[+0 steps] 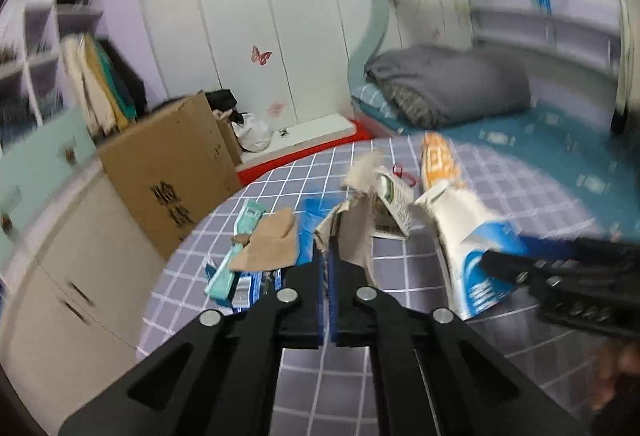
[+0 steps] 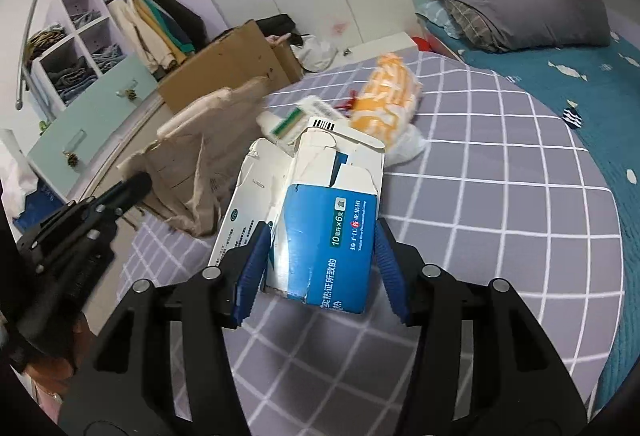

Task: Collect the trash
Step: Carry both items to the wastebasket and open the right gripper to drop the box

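My left gripper (image 1: 329,256) is shut on a torn piece of brown cardboard (image 1: 352,224) and holds it above the checked blanket; the cardboard also shows in the right wrist view (image 2: 200,164). My right gripper (image 2: 320,248) is closed around a flattened blue and white medicine box (image 2: 324,220), which shows in the left wrist view (image 1: 472,256). Beyond them lie a white and green packet (image 1: 394,204), an orange and white plastic bag (image 2: 384,104), a teal wrapper (image 1: 236,256) and another brown cardboard scrap (image 1: 272,244).
A grey checked blanket (image 2: 500,196) covers the bed, with a teal sheet (image 2: 600,96) and a folded grey duvet (image 2: 520,4) behind. A large cardboard box (image 1: 160,172) stands on the floor at the left by cabinets and white wardrobe doors (image 1: 248,16).
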A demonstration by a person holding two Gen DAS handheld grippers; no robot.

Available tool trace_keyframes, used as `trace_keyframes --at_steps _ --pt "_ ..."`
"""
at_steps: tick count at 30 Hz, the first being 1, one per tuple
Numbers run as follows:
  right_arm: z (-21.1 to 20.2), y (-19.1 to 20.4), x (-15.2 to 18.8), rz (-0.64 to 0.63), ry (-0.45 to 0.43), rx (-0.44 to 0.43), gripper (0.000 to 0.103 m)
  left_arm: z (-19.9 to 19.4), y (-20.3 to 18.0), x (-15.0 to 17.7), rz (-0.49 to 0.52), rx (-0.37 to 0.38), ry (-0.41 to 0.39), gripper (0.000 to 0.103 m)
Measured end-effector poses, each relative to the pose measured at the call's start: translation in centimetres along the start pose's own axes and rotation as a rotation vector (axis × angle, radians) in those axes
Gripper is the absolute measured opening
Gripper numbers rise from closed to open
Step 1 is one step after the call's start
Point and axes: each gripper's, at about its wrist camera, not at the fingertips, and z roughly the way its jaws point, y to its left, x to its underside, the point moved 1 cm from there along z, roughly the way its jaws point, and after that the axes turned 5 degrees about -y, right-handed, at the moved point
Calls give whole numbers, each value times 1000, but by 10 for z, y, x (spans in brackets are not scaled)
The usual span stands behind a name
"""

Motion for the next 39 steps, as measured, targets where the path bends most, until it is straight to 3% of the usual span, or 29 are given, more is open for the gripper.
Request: trace_keyframes --at_steps 8,15,27,39 --pt "-9 42 8 -39 3 -39 52 -46 47 16 -188 61 -31 1" --pt "-12 91 18 -101 14 -85 52 -84 89 37 -297 13 -70 1" --pt "27 231 66 -256 122 -243 52 -143 201 103 -482 -199 -76 1" --pt "100 372 164 -424 306 -378 52 -180 320 217 -620 -504 54 1"
